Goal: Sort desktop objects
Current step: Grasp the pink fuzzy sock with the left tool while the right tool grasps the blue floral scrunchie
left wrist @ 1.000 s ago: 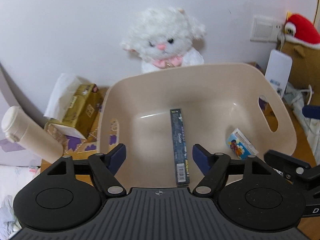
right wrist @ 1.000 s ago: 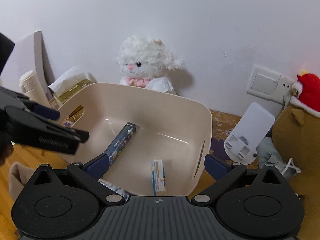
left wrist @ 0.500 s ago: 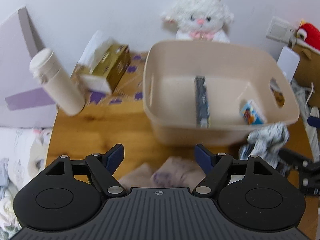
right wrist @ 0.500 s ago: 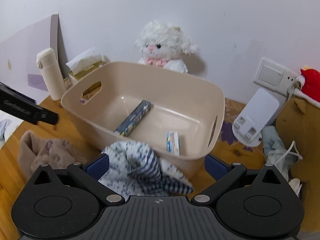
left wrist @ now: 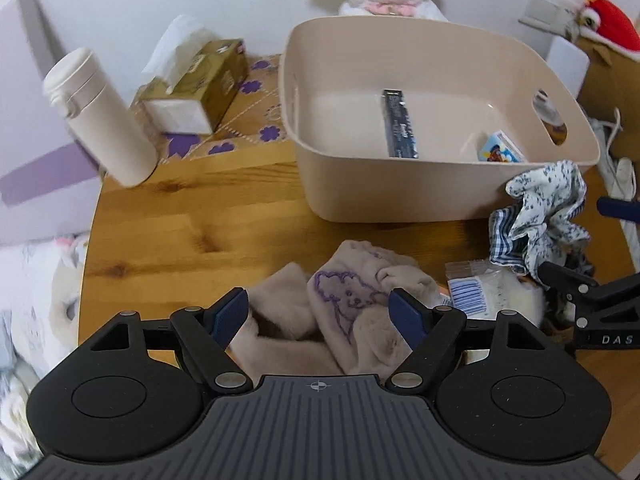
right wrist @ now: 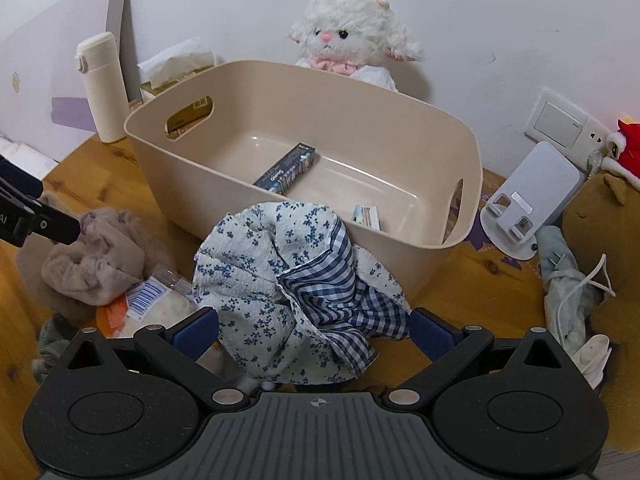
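our left gripper point(left wrist: 319, 310) hangs over the beige fleece cloth point(left wrist: 344, 312), jaws spread wide with nothing between the blue pads, the cloth bunched on the wooden table point(left wrist: 192, 220) just below them. over on the other side our right gripper point(right wrist: 314, 330) is parted too, and the blue floral and gingham cloth point(right wrist: 296, 292) sits heaped between its fingers; we can't tell whether the pads touch the fabric. that cloth leans against the near wall of the beige bin point(right wrist: 400, 128). inside the bin we see a long dark box point(right wrist: 286, 168) lying flat on the floor and a small colourful carton point(right wrist: 366, 216) toward the right end. a crinkly snack packet point(right wrist: 144, 300) lies between the two cloths. behind the bin sits a white plush lamb point(right wrist: 348, 40), with a cream flask point(left wrist: 100, 116) and a tissue box point(left wrist: 200, 84) off to the left.
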Demonstrator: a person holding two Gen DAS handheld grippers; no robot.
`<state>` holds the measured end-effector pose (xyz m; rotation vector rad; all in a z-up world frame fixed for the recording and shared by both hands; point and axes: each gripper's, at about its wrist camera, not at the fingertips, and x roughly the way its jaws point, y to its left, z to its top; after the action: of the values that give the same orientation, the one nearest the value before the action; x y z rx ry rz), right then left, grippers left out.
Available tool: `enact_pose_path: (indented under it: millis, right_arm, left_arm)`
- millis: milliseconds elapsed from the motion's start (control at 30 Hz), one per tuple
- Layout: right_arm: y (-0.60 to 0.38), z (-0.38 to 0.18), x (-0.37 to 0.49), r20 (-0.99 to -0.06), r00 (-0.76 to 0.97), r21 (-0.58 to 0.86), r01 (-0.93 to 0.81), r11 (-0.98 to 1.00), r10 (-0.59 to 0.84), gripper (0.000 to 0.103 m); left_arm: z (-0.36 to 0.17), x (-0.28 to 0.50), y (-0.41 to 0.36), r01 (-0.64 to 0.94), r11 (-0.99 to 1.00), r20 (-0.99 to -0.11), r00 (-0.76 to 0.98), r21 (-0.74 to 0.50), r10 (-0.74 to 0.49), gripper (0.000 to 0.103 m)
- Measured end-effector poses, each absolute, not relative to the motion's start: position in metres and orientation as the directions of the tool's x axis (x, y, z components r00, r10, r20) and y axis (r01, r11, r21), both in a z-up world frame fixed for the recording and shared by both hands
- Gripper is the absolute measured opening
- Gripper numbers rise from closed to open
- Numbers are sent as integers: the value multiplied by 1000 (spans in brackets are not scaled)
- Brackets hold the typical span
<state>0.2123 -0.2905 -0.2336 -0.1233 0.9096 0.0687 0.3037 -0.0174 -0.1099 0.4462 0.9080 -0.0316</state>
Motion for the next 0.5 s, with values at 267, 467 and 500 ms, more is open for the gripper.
enact_pose_path:
  millis: [267, 467, 500]
  right_arm:
    - [-286, -252, 225, -812, 583, -83, -82, 993, -19, 103]
    - [-284, -266, 237, -814, 578, -112, -70, 991, -51, 103]
    - [-284, -268, 238, -812, 581, -114, -68, 991, -54, 103]
  left_arm:
    - [-140, 325, -22, 291, 868, -791, 588, 401, 168, 79]
    - [-153, 339, -26, 330, 858, -805, 574, 394, 149, 78]
    - [-155, 341, -26, 332, 859, -806, 574, 389, 144, 74]
